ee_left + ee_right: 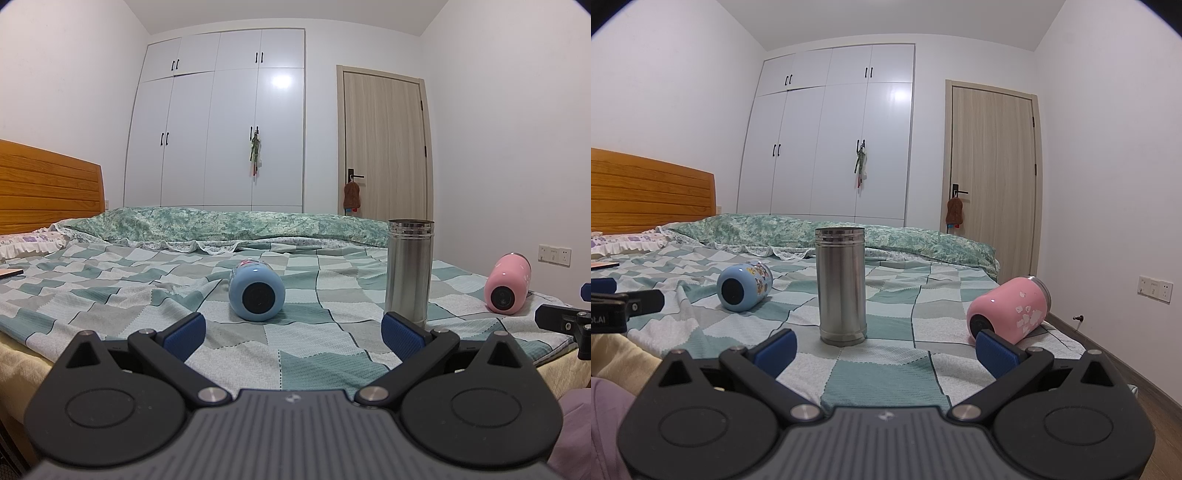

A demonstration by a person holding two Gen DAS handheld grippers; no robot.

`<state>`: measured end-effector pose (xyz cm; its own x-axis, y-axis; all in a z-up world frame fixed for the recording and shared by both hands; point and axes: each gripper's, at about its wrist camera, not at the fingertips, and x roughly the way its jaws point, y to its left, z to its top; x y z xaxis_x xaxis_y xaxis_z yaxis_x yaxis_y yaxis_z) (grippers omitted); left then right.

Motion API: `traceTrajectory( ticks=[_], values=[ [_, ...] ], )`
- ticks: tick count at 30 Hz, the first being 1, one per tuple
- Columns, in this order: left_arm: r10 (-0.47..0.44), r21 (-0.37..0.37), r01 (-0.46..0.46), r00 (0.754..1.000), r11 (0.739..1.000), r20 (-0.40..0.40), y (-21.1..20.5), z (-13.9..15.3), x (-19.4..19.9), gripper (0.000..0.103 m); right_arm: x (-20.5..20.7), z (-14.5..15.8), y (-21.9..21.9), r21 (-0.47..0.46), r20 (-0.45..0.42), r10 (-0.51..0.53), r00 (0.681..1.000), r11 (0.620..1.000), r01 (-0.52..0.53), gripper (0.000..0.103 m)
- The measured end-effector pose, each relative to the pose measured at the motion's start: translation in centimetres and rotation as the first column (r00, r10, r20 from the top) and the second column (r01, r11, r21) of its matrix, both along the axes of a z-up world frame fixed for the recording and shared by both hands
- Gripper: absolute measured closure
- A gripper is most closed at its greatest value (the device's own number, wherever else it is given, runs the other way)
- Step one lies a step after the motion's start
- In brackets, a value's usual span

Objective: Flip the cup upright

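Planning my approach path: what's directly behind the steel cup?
Behind the steel cup lies checked sheet, then the rumpled green quilt. The strip it covers, and its inside, can't be seen.

- Both of my wrist views are evenly and brightly lit by soft, cool-white indoor light.
- A round glare patch sits on the glossy wardrobe door (282,81), (899,96), mirroring a lamp outside the frame.
- The steel cup (841,286) carries vertical highlights; the blue cup (256,293) and pink cup (1010,310) show small sheen spots.
- Shadows on the bed (110,295) are short and faint, pooled under each cup.
- Fisheye distortion bows the walls and door frame (1036,184); the corners vignette to black.
- Focus is sharp throughout, including my blue fingers (184,334); no motion blur.
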<state>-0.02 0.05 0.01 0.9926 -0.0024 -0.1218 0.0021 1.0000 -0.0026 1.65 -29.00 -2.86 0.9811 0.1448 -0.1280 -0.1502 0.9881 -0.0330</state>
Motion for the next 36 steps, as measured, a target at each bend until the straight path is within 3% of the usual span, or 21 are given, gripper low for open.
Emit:
traceTrajectory(
  ticks=[27,32,36],
  values=[
    [0.003,-0.009,-0.003,1.000,1.000,0.004,0.0,0.2,-0.1,0.000,-0.1,0.1,0.6,-0.016,-0.002,0.021,1.000,1.000,-0.021,0.000],
    [-0.009,-0.053,0.009,1.000,0.999,-0.009,1.2,1.1,0.1,0.000,0.2,0.7,2.1,-0.040,-0.007,0.079,0.997,0.996,-0.079,0.000],
    [0.019,-0.042,-0.018,1.000,0.999,0.023,3.1,2.7,0.4,0.000,1.3,2.2,4.5,-0.043,0.006,0.152,0.988,0.988,-0.151,0.000]
  ],
)
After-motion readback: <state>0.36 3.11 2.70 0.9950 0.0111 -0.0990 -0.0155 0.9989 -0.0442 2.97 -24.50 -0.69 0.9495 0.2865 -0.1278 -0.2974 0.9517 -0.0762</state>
